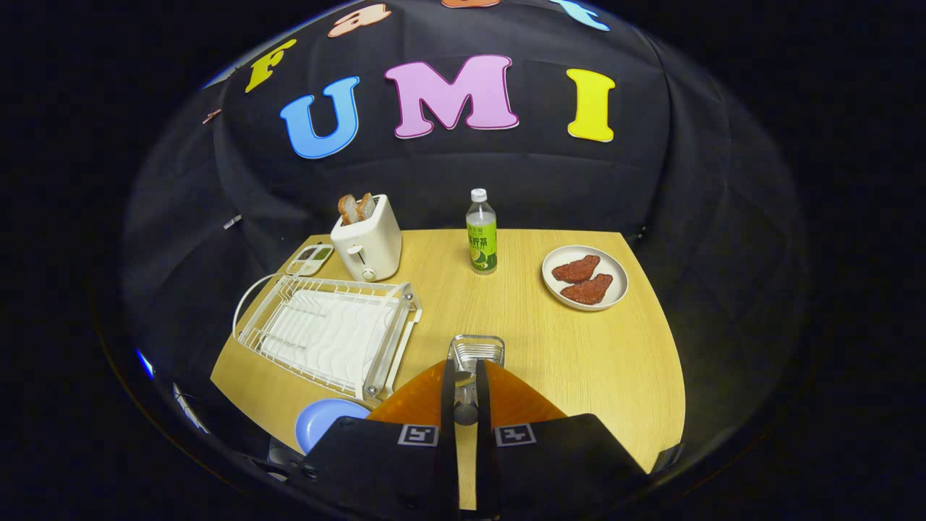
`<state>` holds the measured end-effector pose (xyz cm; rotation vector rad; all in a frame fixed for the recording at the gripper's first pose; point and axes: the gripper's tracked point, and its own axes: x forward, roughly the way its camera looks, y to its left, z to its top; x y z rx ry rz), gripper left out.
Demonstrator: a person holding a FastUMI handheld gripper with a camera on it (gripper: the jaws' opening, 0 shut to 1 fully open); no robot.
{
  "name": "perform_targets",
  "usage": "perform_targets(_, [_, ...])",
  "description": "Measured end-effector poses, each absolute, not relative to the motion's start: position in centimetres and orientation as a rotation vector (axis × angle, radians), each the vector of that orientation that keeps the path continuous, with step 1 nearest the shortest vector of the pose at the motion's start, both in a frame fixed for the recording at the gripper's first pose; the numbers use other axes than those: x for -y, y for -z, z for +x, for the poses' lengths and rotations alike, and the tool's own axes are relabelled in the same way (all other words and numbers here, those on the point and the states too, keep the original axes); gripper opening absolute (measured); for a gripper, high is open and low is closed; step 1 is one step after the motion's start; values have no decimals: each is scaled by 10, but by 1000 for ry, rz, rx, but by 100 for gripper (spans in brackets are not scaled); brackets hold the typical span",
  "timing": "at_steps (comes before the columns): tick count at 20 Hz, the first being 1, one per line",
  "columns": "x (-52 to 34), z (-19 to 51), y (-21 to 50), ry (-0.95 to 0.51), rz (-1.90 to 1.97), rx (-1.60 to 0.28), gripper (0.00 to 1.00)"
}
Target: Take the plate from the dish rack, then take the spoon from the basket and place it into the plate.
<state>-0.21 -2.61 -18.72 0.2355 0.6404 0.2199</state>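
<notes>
Had the claw (466,394) pinched narrow on the spoon (465,405), right at the basket (477,349). Blue plate (322,423) sat near-left on the table (579,347), by the dish rack (325,333). Next I'd swing left, I reckoned.

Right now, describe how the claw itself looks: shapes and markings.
The claw has two broad, wedge-shaped fingers that taper forward, with a narrow slit between them. Behind each finger sits a blocky housing bearing one square black-and-white coded marker. The fingers reach the small metal wire basket and appear closed on the grey metal spoon between them.
</notes>
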Motion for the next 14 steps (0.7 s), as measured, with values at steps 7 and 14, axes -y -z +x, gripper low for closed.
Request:
perform_targets(7, [12, -26, 130, -263, 271, -561, 13])
perform_targets(14, [-50, -77, 123, -402, 277, -589, 13])
